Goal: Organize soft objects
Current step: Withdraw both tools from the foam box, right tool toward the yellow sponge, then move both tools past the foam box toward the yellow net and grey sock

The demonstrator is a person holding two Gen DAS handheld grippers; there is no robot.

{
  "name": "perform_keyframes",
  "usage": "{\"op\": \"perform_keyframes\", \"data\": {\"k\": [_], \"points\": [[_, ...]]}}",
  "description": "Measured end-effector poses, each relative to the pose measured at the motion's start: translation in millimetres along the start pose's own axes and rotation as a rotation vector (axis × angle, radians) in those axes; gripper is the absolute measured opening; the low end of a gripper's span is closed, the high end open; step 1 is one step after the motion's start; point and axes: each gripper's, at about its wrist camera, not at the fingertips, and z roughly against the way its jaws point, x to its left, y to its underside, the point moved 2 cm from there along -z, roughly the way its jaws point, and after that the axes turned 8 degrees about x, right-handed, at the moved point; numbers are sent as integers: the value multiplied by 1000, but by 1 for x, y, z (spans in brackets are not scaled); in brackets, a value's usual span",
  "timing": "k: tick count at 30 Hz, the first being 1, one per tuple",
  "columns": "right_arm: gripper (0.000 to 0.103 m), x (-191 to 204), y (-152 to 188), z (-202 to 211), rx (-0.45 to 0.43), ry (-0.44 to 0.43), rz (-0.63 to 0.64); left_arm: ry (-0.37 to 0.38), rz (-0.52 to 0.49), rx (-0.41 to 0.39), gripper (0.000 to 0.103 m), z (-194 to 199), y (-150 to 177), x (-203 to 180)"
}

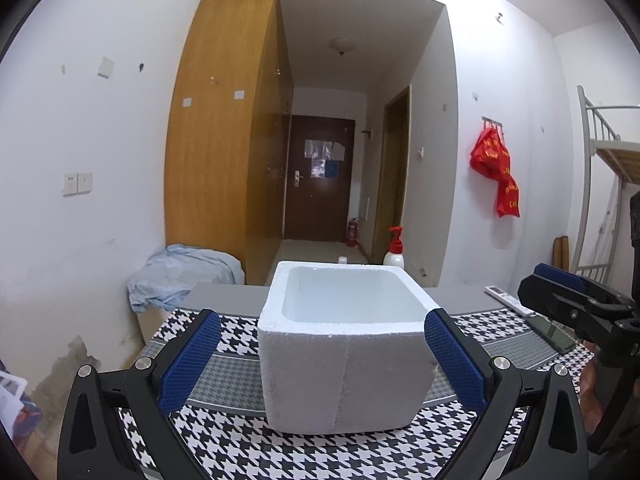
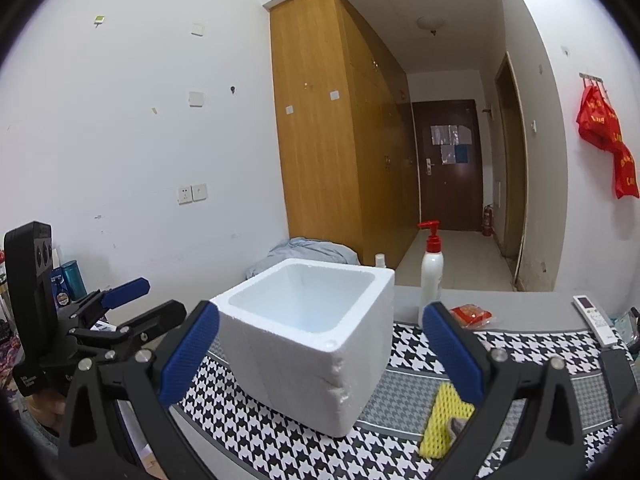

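Nearest the right wrist camera, the right gripper (image 2: pixel 320 356) hangs with its blue-padded jaws spread wide and nothing between them, and just under its right finger, at about five o'clock, lies a yellow mesh sponge (image 2: pixel 440 420) flat on the black-and-white houndstooth cloth (image 2: pixel 420 344), probably the soft thing to be tidied; it sits close beside the open white foam box (image 2: pixel 304 336), apart from its wall. The left gripper (image 1: pixel 322 360) also stands apart and empty, its pads flanking the box's near face on both sides without clearly touching it, a stance that looks meant to steady or frame the light container while the other tool fetches. The box is upright at twelve o'clock, its hollow bare, so I judge nothing is stowed yet. Behind it, at one o'clock, stand a white pump bottle with a red top (image 2: pixel 432 276) and a crumpled red packet (image 2: pixel 472 315); a white remote control (image 2: pixel 594 316) lies at two o'clock on the grey table (image 2: pixel 520 300)
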Motion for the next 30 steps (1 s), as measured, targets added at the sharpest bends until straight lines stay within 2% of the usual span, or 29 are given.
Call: {"op": "perform_keyframes", "data": {"k": [8,23,30], "points": [[103,-1,10,2,2,2,19,27,-21,-5,102,-4,16,-16],[103,-17,21,14,-20,36,-8,45,-33,-14,102,-3,25,-20],[103,-24,22,15,-15,51,-25,79,-33,-4,102,-4,27,-27]]}}
